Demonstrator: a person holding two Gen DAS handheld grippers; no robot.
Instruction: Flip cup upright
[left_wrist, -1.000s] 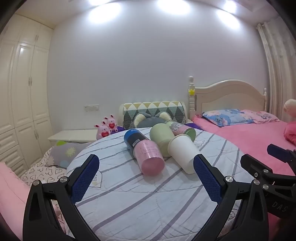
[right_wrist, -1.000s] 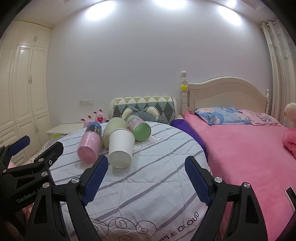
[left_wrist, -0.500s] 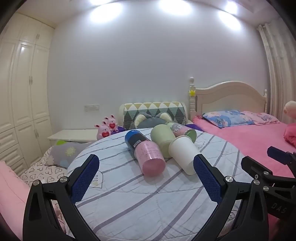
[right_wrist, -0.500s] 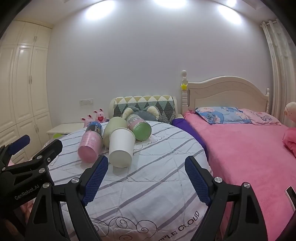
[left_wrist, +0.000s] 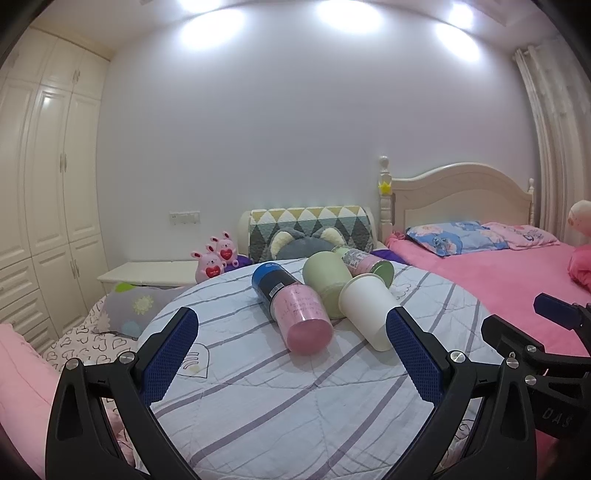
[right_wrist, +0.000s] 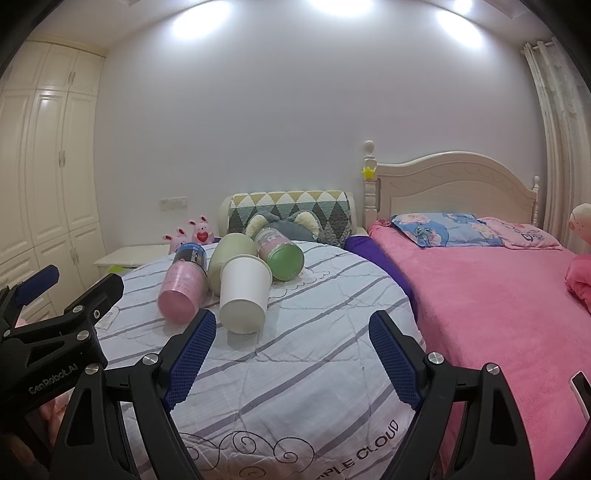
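Several cups lie on their sides on a round table with a striped white cloth (left_wrist: 280, 398). A white paper cup (left_wrist: 367, 310) (right_wrist: 243, 295) is nearest, base toward me. Left of it lies a pink cup with a blue-black end (left_wrist: 291, 304) (right_wrist: 184, 288). Behind lie a pale green cup (left_wrist: 327, 280) (right_wrist: 229, 254) and a pink-and-green cup (left_wrist: 364, 260) (right_wrist: 280, 254). My left gripper (left_wrist: 291, 332) is open and empty, short of the cups. My right gripper (right_wrist: 291, 332) is open and empty, just right of the white cup. Each gripper shows at the edge of the other's view.
A pink bed (right_wrist: 498, 295) with pillows stands right of the table. A patterned cushioned chair back (left_wrist: 310, 229) and a grey plush sit behind the table. Pink bunny toys (left_wrist: 214, 258) rest on a low white stand at the left. White wardrobes (left_wrist: 44, 184) line the left wall.
Both grippers have crept slightly closer to the cups; the cups look a little larger. The cups have not moved and both grippers stay open.
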